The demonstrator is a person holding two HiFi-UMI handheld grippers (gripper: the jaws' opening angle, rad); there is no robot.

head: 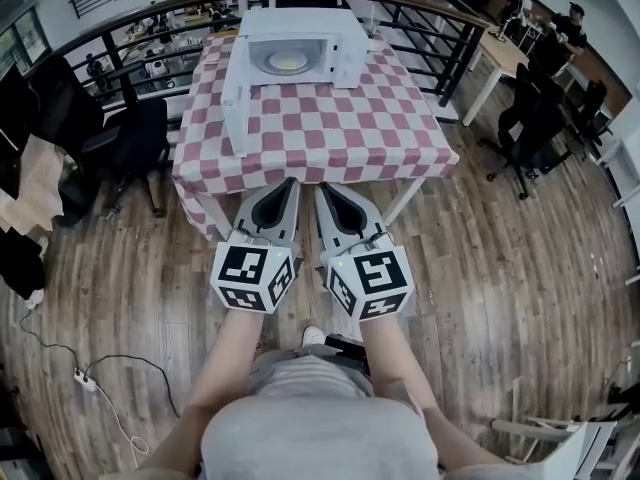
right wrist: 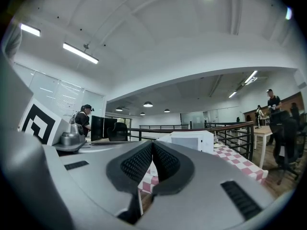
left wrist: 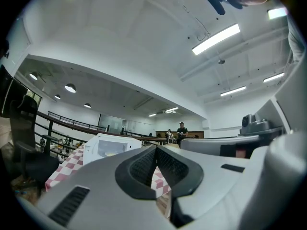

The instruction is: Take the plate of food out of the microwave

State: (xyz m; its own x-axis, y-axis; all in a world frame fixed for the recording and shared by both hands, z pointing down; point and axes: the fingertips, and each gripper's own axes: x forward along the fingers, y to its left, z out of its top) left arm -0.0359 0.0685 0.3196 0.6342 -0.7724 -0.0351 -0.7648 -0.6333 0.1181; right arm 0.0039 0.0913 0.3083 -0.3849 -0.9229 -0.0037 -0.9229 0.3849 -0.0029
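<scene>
Standing in front of the square table under its red-and-white checked cloth (head: 340,133), I am holding my left gripper (head: 290,184) and my right gripper (head: 322,189) side by side, just apart, tips pointing at the table's near edge. Both are closed: in the left gripper view the two black ribbed pads of the left gripper (left wrist: 156,148) are meeting with nothing between them, and in the right gripper view the right gripper (right wrist: 152,143) is showing the same, pads pressed together on nothing.

The boxy white microwave oven (head: 292,46) is sitting at the far side of the table, well apart from both grippers, with most of the checked cloth lying between us. Its white door (head: 235,108) is hanging wide open toward my left. Inside the cavity, the pale round plate of food (head: 287,62) is resting on the oven floor, straight ahead of the grippers and slightly left of the midline between them. The left gripper view is catching the microwave (left wrist: 108,147) off to the left of its closed tips.
</scene>
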